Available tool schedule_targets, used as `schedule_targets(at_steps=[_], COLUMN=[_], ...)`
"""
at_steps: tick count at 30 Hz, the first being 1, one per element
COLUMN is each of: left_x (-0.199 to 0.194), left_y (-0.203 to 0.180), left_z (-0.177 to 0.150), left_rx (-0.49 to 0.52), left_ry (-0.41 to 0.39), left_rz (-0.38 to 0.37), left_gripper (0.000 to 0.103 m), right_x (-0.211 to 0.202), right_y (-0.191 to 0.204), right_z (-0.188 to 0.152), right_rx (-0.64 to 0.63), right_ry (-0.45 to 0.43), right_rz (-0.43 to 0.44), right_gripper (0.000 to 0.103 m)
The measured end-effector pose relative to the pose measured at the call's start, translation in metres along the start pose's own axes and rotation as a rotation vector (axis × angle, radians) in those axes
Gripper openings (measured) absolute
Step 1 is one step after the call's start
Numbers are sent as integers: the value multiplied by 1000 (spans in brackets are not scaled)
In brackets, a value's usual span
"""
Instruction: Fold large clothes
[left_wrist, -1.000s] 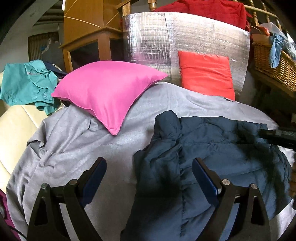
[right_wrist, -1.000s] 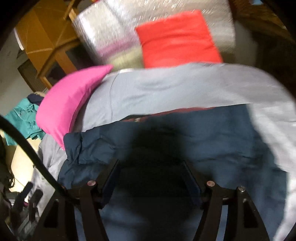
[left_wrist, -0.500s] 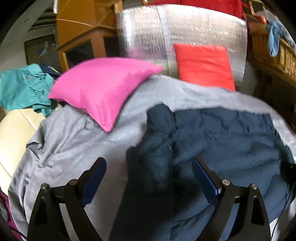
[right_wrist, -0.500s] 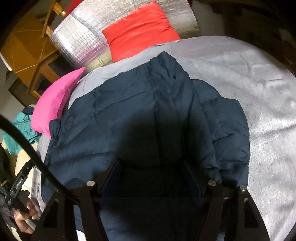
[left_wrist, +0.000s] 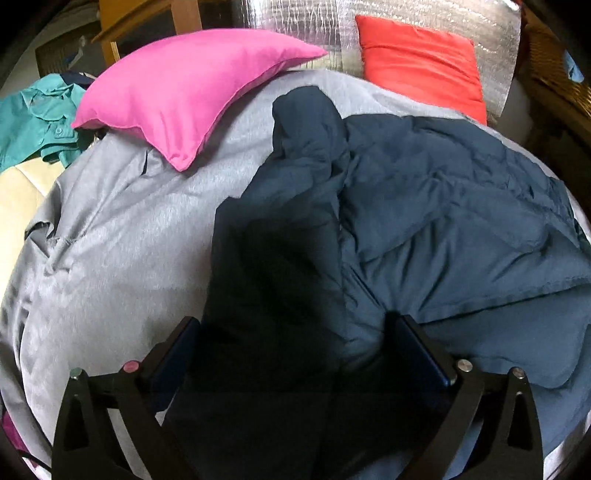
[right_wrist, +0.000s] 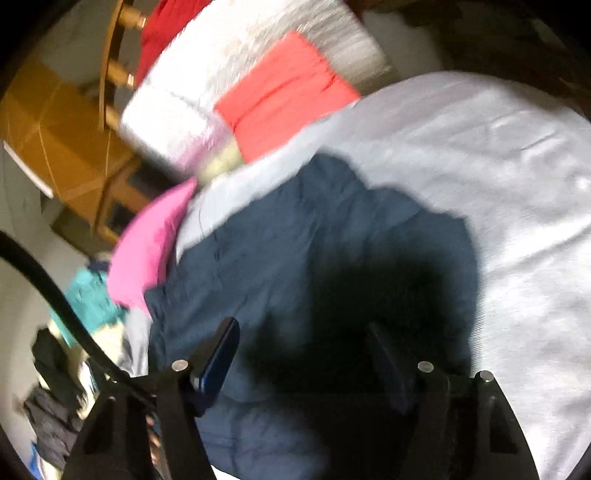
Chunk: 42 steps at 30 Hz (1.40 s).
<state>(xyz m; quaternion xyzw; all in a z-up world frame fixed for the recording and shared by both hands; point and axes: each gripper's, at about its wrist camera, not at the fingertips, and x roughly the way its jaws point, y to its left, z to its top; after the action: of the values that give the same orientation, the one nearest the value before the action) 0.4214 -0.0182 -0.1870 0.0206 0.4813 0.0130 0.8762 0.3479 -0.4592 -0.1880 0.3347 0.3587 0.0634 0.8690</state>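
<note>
Our left gripper (left_wrist: 291, 343) has dropped nearer the navy puffer jacket (left_wrist: 424, 206) on the grey bedsheet (left_wrist: 122, 236), jaws opening; right gripper (right_wrist: 303, 350) closing, nothing pinched. Risk: slippery padding bunches.

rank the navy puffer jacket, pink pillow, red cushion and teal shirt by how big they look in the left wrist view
1. navy puffer jacket, closest to the camera, which inflates it
2. pink pillow
3. red cushion
4. teal shirt, partly cut off at the edge, so unsure

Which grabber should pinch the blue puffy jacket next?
Probably the left gripper: jaws opening wide, straddling the navy jacket's folded edge. The right gripper hangs over mid-jacket, its view blurred.
</note>
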Motion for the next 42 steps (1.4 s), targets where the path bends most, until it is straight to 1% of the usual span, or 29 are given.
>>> schedule_targets(at_steps=[2, 4, 6, 8, 9, 10, 12, 13, 14, 15, 17, 19, 20, 21, 23, 25, 26, 27, 29, 31, 32, 33, 34, 35, 36, 37, 39, 40, 42], left_x=[-3, -6, -15, -21, -19, -16, -6, -3, 0, 2, 5, 11, 16, 21, 29, 40, 47, 53, 59, 60, 61, 61, 60, 59, 59, 54, 46, 38, 31], left_y=[2, 6, 15, 25, 30, 34, 44, 51, 59, 65, 76, 88, 93, 99, 108, 114, 116, 117, 116, 109, 103, 97, 93, 90, 88, 86, 84, 82, 80], left_z=[2, 8, 14, 16, 19, 20, 24, 27, 30, 33, 37, 40, 41, 42, 41, 40, 39, 38, 37, 40, 41, 42, 42, 42, 41, 40, 39, 34, 35], left_rx=[13, 34, 21, -2, -12, -15, -43, -71, -106, -135, -192, -248, -277, -307, -358, -394, -409, -425, -443, -427, -413, -399, -385, -375, -374, -384, -392, -380, -362], left_ry=[37, 74, 48, 0, -3, 5, 31, 42, 53, 62, 71, 98, 122, 142, 166, 199, 223, 245, 263, 259, 264, 267, 259, 252, 240, 226, 183, 170, 149], left_rz=[-12, -25, -14, 37, 60, 60, 36, 16, -13, -37, -91, -177, -224, -268, -330, -377, -397, -421, -477, -543, -596, -608, -583, -564, -556, -560, -576, -569, -560], left_gripper=[103, 103, 103, 103, 103, 103, 103, 103, 103, 103, 103, 103, 103, 103, 103, 103, 103, 103, 103, 103, 103, 103, 103, 102, 102, 101, 99, 95, 92], right_x=[-5, -5, 1, 15, 15, 12, 2, 0, -2, -3, 2, 12, 15, 22, 41, 62, 65, 66, 73, 80, 84, 86, 86, 86, 85, 83, 75, 68, 57], right_y=[-8, -11, -11, -14, -14, -12, -8, -7, -7, -9, -23, -49, -61, -74, -87, -92, -89, -84, -76, -70, -65, -59, -53, -51, -51, -48, -34, -25, -12], right_z=[0, -2, -6, -10, -7, -1, 13, 20, 32, 39, 54, 69, 73, 82, 90, 91, 90, 90, 88, 82, 79, 76, 73, 72, 71, 70, 68, 68, 65], right_rx=[17, 29, 12, 3, 3, 9, 3, -6, -23, -32, -11, 85, 131, 170, 207, 215, 200, 171, 135, 132, 108, 78, 55, 59, 77, 83, 45, 18, -12], right_ry=[11, 34, 66, 125, 129, 121, 74, 50, 16, -6, -9, 10, 6, 14, 87, 165, 165, 152, 192, 203, 216, 219, 221, 225, 225, 215, 189, 171, 130], right_rz=[-5, 10, -10, -33, -36, -31, -14, -21, -56, -80, -101, -110, -94, -53, -11, 36, 57, 72, 101, 142, 146, 115, 71, 59, 70, 75, 45, 37, 53], right_gripper=[57, 57, 57, 57, 57, 57, 61, 67, 81, 89, 90, 90, 90, 90, 90, 92, 99, 103, 103, 103, 100, 91, 84, 68, 57, 52, 44, 43, 43])
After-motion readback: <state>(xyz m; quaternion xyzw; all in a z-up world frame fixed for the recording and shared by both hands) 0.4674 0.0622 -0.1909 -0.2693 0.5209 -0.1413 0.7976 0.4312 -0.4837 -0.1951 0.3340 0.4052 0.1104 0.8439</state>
